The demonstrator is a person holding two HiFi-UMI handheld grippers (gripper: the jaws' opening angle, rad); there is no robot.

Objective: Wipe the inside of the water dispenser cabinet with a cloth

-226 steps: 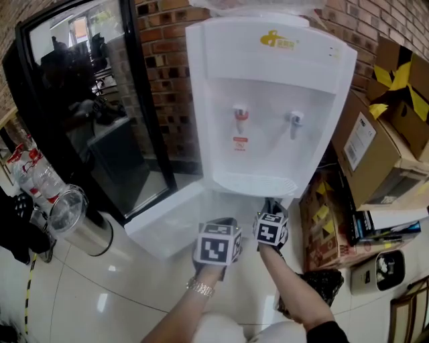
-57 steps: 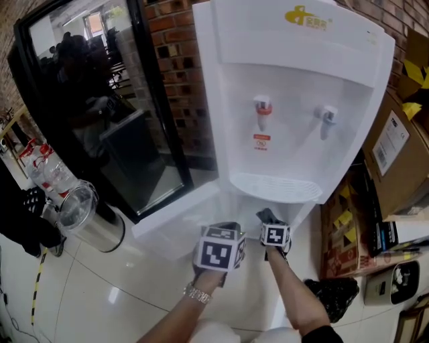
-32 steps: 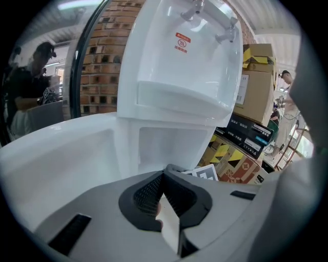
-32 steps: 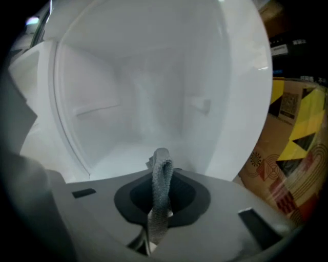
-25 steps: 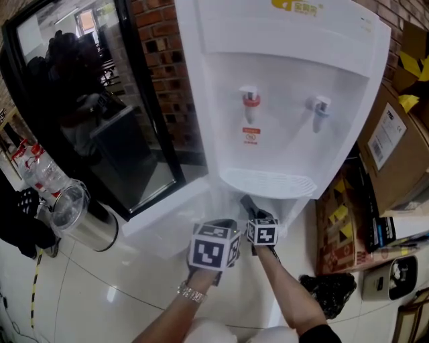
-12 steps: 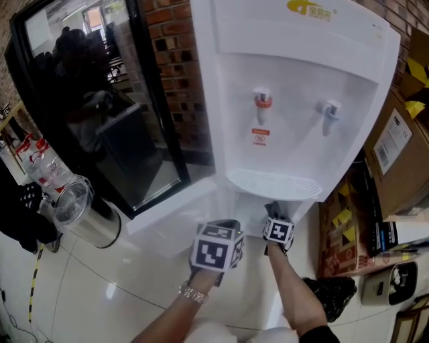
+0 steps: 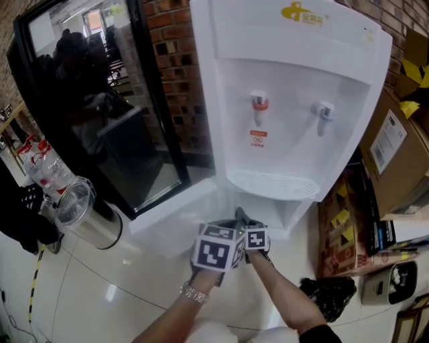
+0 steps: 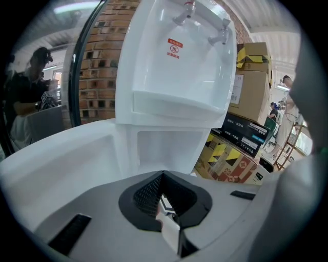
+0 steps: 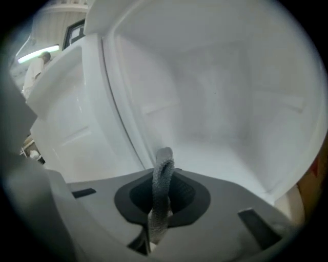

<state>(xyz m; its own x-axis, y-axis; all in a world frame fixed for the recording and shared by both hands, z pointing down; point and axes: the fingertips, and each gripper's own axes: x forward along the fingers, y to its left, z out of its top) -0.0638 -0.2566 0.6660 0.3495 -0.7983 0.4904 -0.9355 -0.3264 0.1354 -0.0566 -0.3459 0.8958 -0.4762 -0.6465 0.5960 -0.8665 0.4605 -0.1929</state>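
Here, right gripper (image 9: 165, 176) pinches woven grey cloth (image 9: 160, 204) at the white cabinet (image 9: 220, 102); left gripper (image 8: 162, 185) holds its jaws together.

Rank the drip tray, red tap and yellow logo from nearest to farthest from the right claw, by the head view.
1. Drip tray, just above the right claw, which grips the cloth.
2. Red tap, higher on the front panel.
3. Yellow logo, at the very top.
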